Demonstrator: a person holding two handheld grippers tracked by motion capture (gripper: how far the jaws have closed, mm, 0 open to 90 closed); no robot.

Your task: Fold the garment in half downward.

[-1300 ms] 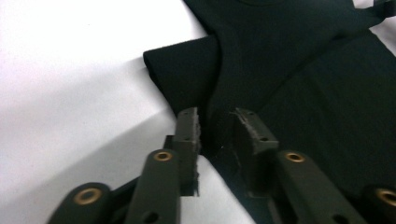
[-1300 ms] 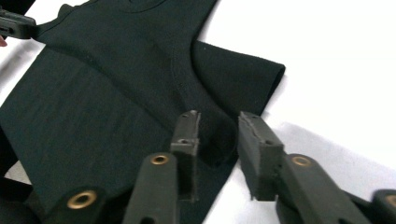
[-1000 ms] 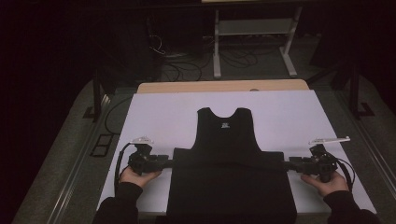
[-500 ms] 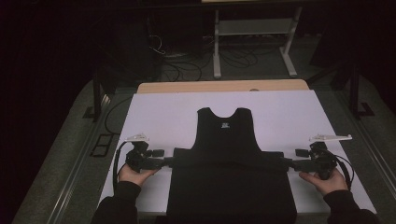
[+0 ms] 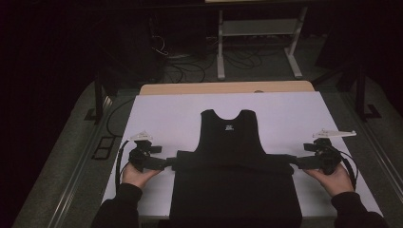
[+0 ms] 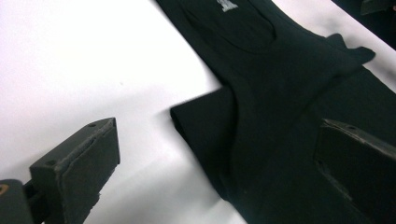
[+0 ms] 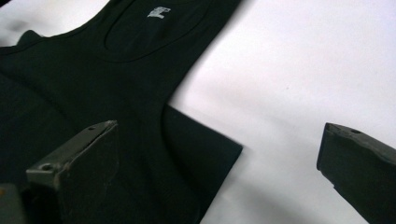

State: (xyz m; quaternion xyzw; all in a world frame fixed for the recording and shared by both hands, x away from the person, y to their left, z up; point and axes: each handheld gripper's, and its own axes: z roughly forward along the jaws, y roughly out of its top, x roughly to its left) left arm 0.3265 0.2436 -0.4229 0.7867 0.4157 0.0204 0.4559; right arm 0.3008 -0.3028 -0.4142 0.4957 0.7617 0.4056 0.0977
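- Both sets of jaws have just been opening and now stand wide, with nothing pinched: the left gripper point(image 5: 164, 163) and right gripper point(image 5: 298, 163) have let go of the fold.
- Judged from that, the fold is laid and the cloth released, so the hands can pull back.
- The black tank top point(image 5: 231, 142) lies flat at the middle of the white worktop point(image 5: 285, 111), its neck toward the far edge and its lower half doubled near the near edge.
- Count: one garment, two grippers, two hands.
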